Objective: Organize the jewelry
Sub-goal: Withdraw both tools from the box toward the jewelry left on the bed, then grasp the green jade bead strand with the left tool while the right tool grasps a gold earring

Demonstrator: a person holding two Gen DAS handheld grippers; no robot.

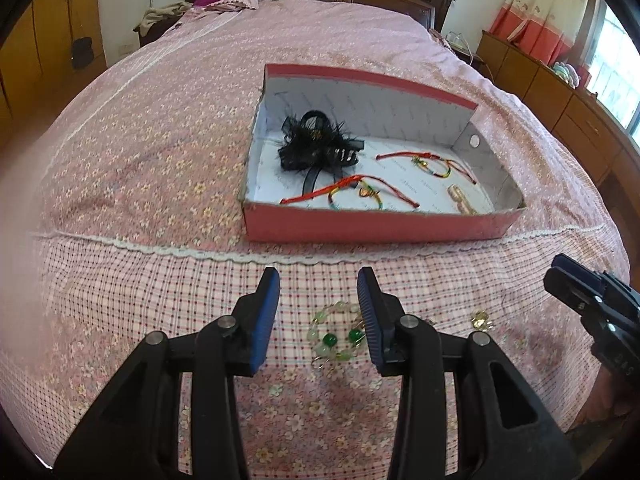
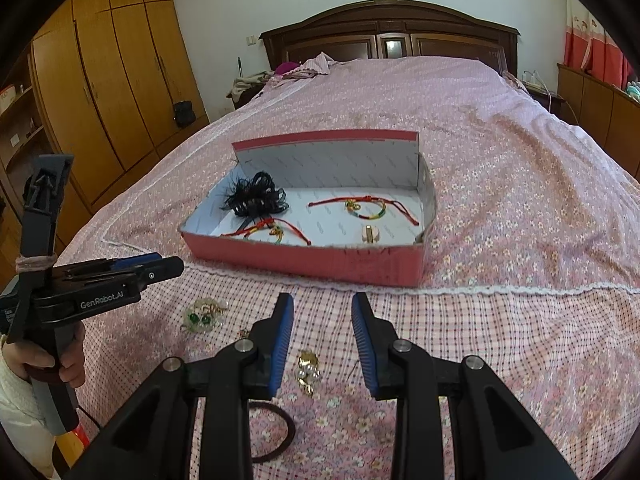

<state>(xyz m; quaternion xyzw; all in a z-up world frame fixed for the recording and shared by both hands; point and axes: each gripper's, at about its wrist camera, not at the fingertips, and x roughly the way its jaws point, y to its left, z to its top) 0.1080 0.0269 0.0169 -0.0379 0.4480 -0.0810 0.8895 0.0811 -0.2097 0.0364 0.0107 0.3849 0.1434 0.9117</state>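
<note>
A red box lies open on the bed; it also shows in the right wrist view. Inside are a black feathery hair clip, two red string bracelets and a small gold piece. My left gripper is open above a green bead bracelet on the bedspread. My right gripper is open above a gold and pearl trinket. The bead bracelet also shows in the right wrist view.
A dark brown hair tie lies near the bed's front edge under my right gripper. The pink floral bedspread stretches to a dark headboard. Wooden wardrobes stand left, low cabinets right.
</note>
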